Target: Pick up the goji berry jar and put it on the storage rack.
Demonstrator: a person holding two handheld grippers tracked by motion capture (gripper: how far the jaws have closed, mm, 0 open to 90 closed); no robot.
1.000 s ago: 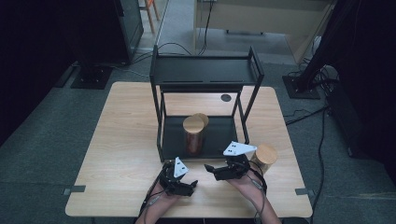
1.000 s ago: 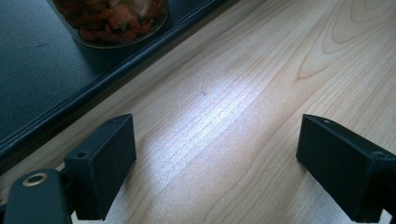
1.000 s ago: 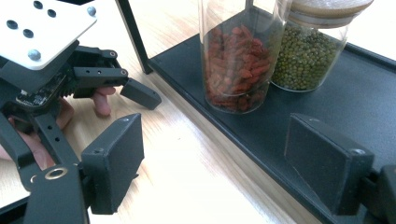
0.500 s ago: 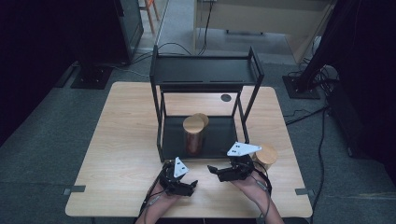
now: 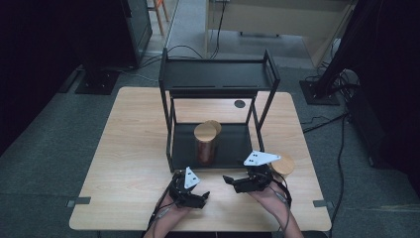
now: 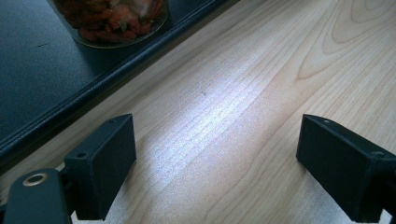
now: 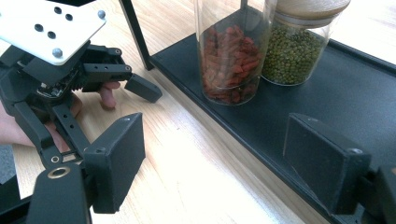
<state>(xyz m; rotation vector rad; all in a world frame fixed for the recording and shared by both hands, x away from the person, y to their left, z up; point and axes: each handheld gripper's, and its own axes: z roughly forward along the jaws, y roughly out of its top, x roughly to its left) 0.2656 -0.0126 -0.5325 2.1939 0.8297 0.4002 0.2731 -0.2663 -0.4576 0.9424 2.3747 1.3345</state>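
Two hand-held grippers rest low on the bench [image 5: 124, 163] before a black shelf rack [image 5: 218, 74]. The right gripper [image 7: 219, 163], jaws spread with nothing between them after just closing a little, points at the red-filled jar [image 7: 229, 56] standing upright on the rack's bottom tray, straight ahead and nearer than the green-bean jar [image 7: 296, 46] beside it. The left gripper [image 6: 215, 163], jaws spread and empty over bare wood, has the red jar off to one side.

Right gripper [image 7: 215, 163]: jaws apart over table edge; jar of red pieces [image 7: 229, 60] beside jar of green beans [image 7: 294, 51] on black tray [image 7: 373, 93]; left gripper [image 7: 70, 70] at left.
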